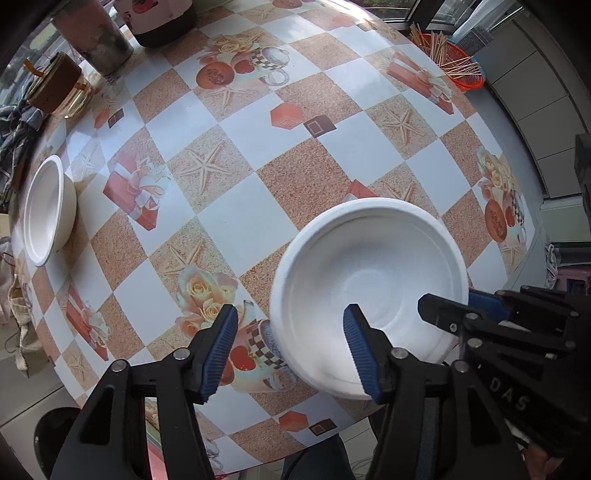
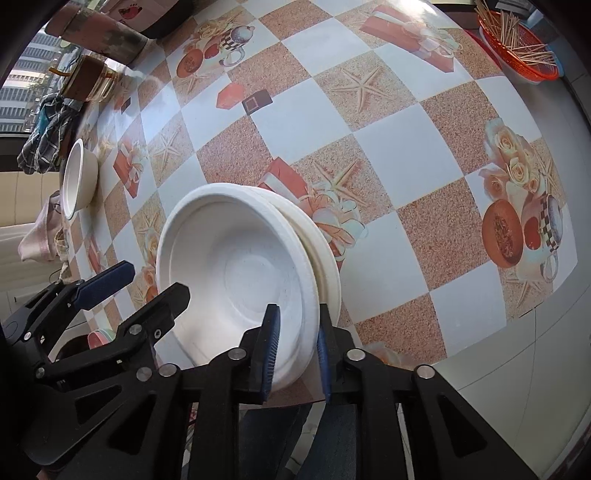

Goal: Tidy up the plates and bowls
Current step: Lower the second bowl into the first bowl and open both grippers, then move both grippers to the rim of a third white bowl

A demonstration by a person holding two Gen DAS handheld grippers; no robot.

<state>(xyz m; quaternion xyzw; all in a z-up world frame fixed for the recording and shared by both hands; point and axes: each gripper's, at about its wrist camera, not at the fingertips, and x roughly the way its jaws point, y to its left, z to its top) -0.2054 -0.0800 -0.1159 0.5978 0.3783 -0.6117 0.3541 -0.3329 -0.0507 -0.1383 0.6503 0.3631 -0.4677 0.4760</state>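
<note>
A stack of white plates [image 1: 369, 280] [image 2: 236, 273] rests near the front edge of the patterned table [image 1: 240, 214]; a cream plate [image 2: 327, 266] shows under the top one. My left gripper [image 1: 291, 350] [image 2: 142, 288] points down and straddles the stack's left rim, one pad outside, one inside, neither pressing. My right gripper [image 2: 297, 350] [image 1: 461, 306] straddles the opposite rim, with a gap at the inner pad. A white bowl [image 1: 44, 210] [image 2: 77, 181] stands alone at the table's far left edge.
An orange basket of sticks [image 1: 454, 62] [image 2: 517, 48] sits at the back right. A brown-lidded jar [image 1: 55, 88] [image 2: 88, 79], a tall tin [image 1: 92, 37] and a dark-based container [image 1: 162, 22] stand at the back left. A checked cloth [image 2: 48, 140] hangs beyond the bowl.
</note>
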